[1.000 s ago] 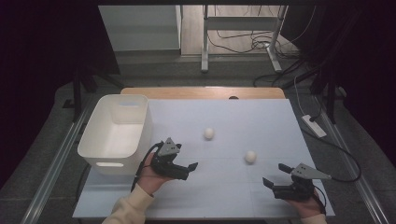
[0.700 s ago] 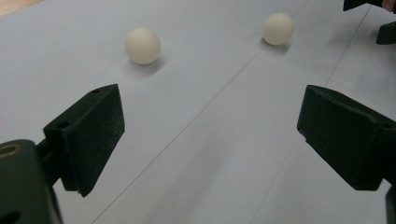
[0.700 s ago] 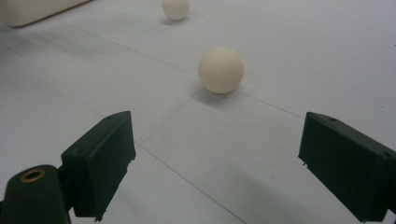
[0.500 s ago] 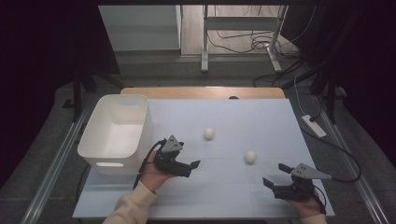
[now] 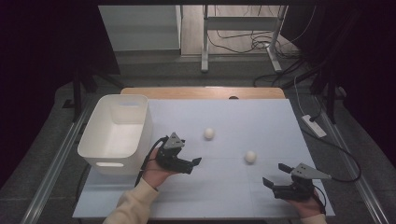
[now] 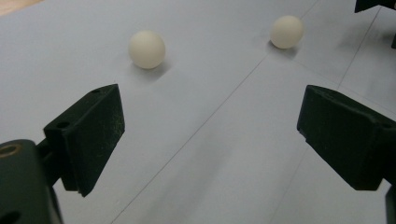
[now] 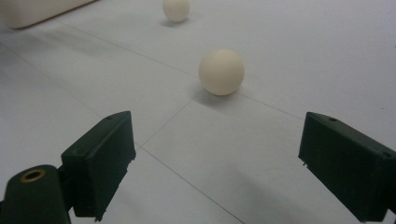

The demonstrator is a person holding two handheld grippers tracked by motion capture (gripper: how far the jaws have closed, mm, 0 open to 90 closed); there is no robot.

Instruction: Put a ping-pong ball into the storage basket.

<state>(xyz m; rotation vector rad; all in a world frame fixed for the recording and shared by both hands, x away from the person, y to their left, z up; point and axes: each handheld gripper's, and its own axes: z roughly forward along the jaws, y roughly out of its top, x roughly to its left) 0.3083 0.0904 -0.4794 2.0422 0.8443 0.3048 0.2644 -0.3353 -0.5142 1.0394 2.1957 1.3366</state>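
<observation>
Two cream balls lie on the pale blue table (image 5: 224, 191): the far ball (image 5: 208, 133) (image 6: 147, 49) (image 7: 176, 9) near the middle, the near ball (image 5: 251, 157) (image 6: 286, 31) (image 7: 221, 72) to its right. My left gripper (image 5: 192, 164) (image 6: 210, 140) is open and empty just right of the white bin, and points right toward the balls. At the front right my right gripper (image 5: 274, 175) (image 7: 215, 163) is also open and empty. It points left at the near ball, a short way off.
A white plastic bin (image 5: 116, 133) (image 7: 37, 11) stands on the table's left side, and it looks empty. A wooden strip (image 5: 201, 92) runs along the table's far edge. Cables and a power strip (image 5: 314, 126) lie on the floor to the right.
My left gripper has edged slightly to the right, its tips turning a little toward the balls. The right gripper and both balls have stayed put.
</observation>
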